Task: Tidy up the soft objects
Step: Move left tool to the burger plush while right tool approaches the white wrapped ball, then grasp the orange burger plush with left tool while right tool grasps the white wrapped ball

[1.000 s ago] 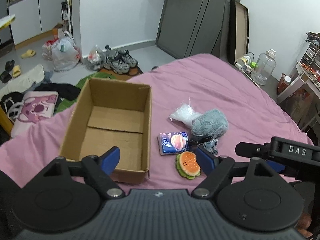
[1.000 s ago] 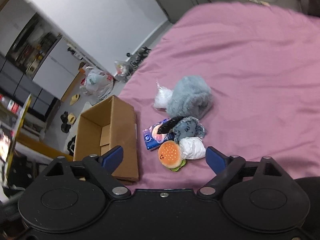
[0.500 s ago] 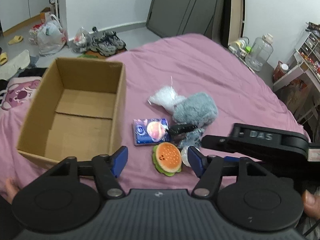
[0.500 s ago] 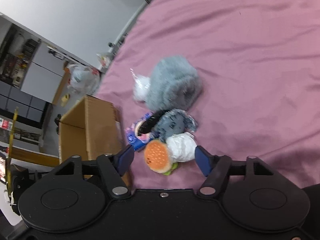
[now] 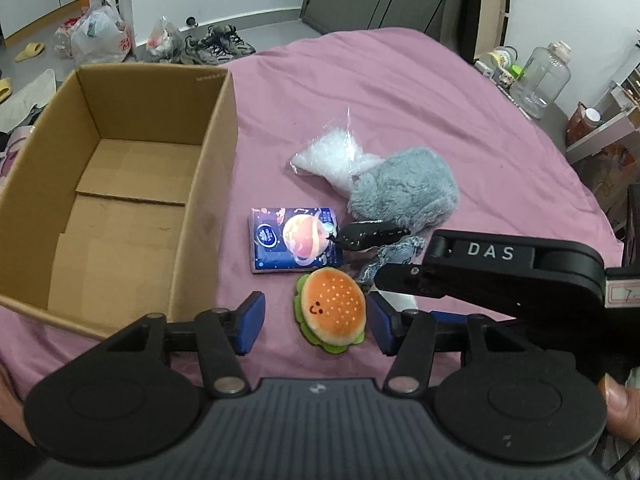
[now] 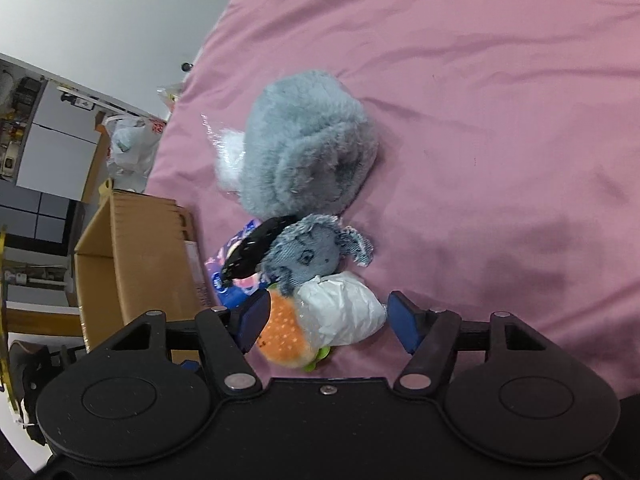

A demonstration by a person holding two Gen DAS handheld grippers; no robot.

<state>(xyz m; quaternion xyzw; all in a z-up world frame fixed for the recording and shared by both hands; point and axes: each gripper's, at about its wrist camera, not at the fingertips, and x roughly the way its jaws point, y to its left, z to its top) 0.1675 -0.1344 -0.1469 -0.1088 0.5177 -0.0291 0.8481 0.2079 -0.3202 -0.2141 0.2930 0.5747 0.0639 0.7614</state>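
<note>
A pile of soft things lies on the pink bed: a burger plush, a white crumpled bag, a small denim plush, a big grey furry plush, a tissue pack and a clear bag of white stuffing. My left gripper is open, its fingers on either side of the burger plush. My right gripper is open, its fingers on either side of the white bag and the burger. An open, empty cardboard box stands left of the pile.
The right gripper's black body reaches in from the right just above the left one. Shoes and plastic bags lie on the floor beyond the bed. A large water jug stands at the far right.
Both grippers have moved down and forward onto the pile. The burger plush and white bag now lie between the fingers. Both stay open.
</note>
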